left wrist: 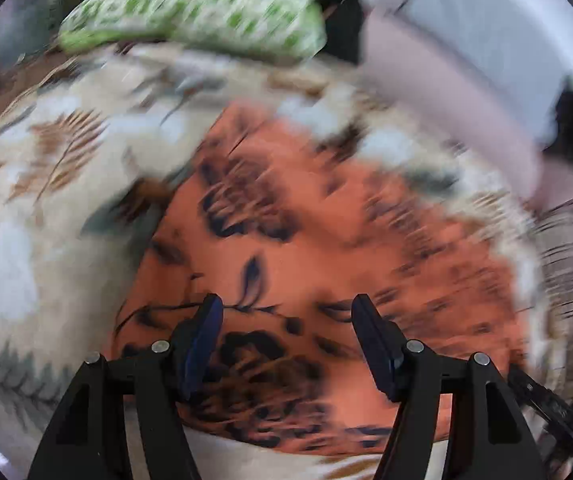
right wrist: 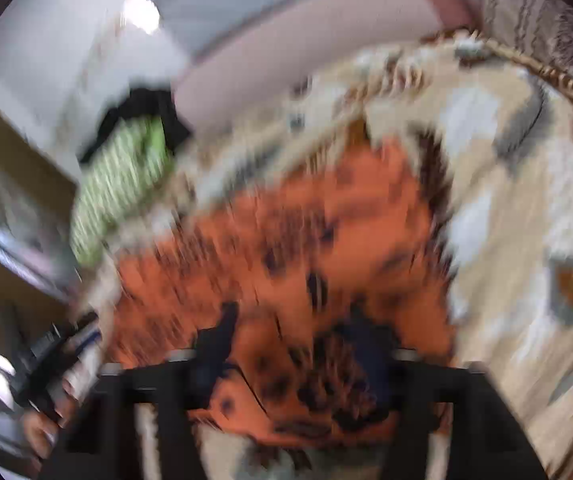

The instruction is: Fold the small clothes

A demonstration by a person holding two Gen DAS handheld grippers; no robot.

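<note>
Cream floral bedspread covers the surface in the left wrist view, and one orange cloth with dark flower print lies flat on it; one green-and-white patterned pillow sits behind. The left gripper hangs over the cloth's near part, jaws wide apart, holding nothing. From the right wrist, very blurred, the same orange cloth lies below the right gripper, whose jaws seem spread and empty.
</note>
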